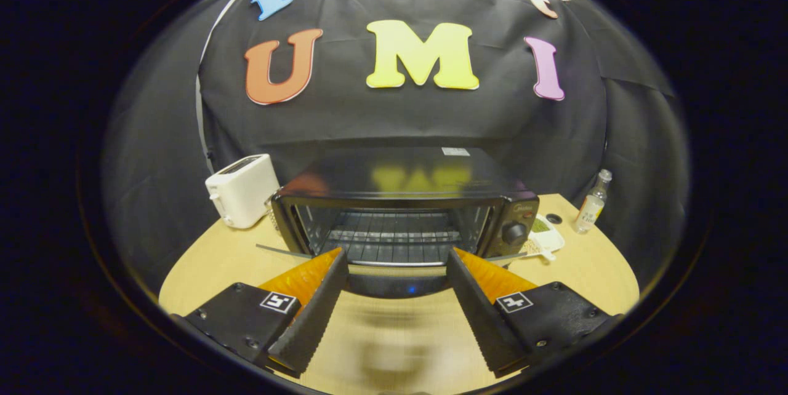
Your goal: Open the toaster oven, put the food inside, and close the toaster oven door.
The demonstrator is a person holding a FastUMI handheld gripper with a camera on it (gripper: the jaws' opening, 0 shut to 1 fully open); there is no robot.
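Note:
The black toaster oven [403, 198] stands on the wooden table with its door [397, 281] folded down toward me. Its wire rack [394, 235] shows inside, with nothing on it. My gripper [394, 255] is open and holds nothing. Its fingertips sit at the front edge of the lowered door, one on each side of the door's middle. The door's silver handle bar [280, 251] sticks out past both fingers. A small white dish of green food [543, 234] lies on the table just right of the oven, beside its control knob [514, 233].
A white pop-up toaster [241, 191] stands left of the oven. A small clear bottle [592, 203] and a dark cap [554, 218] sit at the table's far right. The wooden table [203, 266] is bare below the fingers. The black cloth wall hangs close behind.

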